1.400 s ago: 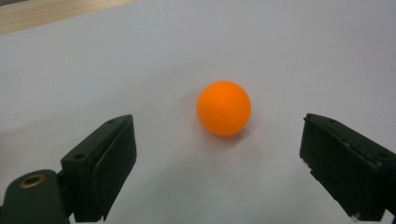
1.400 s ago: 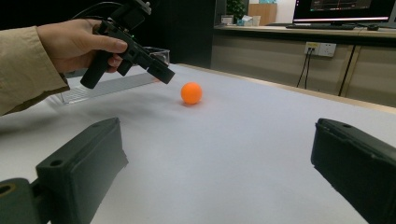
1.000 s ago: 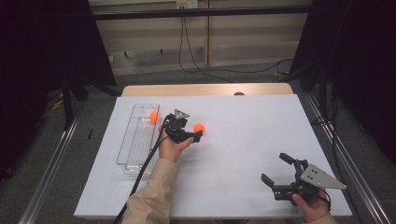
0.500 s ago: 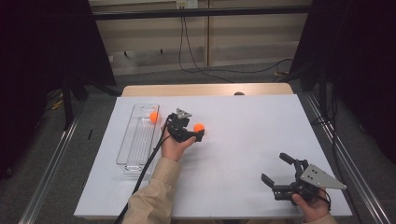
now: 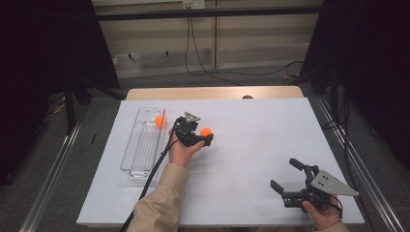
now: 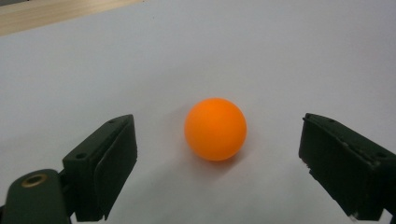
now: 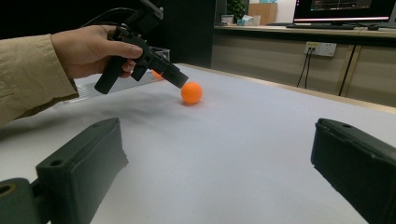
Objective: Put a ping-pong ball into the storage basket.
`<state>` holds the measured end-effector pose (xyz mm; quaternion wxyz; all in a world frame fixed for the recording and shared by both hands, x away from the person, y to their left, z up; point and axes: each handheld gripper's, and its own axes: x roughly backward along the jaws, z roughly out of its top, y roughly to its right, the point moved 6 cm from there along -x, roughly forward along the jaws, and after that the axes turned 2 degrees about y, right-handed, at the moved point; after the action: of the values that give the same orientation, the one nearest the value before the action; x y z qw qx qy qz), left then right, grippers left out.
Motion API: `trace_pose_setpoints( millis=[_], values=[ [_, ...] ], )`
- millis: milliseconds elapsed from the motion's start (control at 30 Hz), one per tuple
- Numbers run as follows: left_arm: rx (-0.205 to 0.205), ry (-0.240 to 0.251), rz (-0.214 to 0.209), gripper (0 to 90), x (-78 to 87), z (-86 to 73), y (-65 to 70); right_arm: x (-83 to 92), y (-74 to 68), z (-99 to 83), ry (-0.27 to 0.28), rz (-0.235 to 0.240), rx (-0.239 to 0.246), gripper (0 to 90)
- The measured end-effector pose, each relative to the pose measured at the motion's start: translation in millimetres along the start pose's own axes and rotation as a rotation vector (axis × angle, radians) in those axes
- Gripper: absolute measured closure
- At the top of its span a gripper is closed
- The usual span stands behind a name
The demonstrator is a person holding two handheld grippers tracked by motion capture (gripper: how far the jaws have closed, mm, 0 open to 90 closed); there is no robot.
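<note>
Left tongs (image 5: 207,139): held in the person's left hand (image 5: 183,151) near the middle of the tabletop; jaws stand wide apart with the orange ball between them, neither pad touching it, as the left gripper view shows.
Orange ball (image 6: 215,129): a plain orange table-tennis ball resting on the white tabletop, in the gap of the left tongs, a clear space to either pad; no print or brand can be read on it.
Second orange ball (image 5: 159,121): lies inside the clear tray at its far end, just beside the left tongs.
Clear tray (image 5: 138,159): a long, narrow, transparent plastic tray with a ribbed floor, lying lengthwise at the left of the tabletop; no label visible.
Right tongs (image 5: 286,176): held in the right hand (image 5: 323,215) at the near right corner of the tabletop, well apart from both balls; jaws wide open, nothing between them but bare white surface; a grey three-cornered plate sits on top.
Tabletop (image 5: 270,130): white sheet over a wooden top, whose pale edge shows along the far side.
Cable (image 5: 153,166): black, trailing from the left tongs along the beige sleeve (image 5: 157,203).
Writing: the monitor (image 7: 343,6) in the background of the right gripper view shows text too small to read.
</note>
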<state>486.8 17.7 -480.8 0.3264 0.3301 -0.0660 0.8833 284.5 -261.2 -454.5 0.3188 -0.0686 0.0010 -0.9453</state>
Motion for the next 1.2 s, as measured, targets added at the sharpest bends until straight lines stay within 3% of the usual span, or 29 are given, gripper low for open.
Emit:
trace_pose_setpoints(
  millis=[767,1200],
  values=[
    [-0.004,-0.009,0.001,12.6,-12.2,-1.2,-0.2,0.4,-0.1,0.3,0.001,-0.001,-0.001,2.3],
    [0.008,-0.002,-0.011,20.8,-17.3,-1.8,-2.0,0.1,-0.3,0.2,0.0,0.0,0.0,2.4]
  ],
)
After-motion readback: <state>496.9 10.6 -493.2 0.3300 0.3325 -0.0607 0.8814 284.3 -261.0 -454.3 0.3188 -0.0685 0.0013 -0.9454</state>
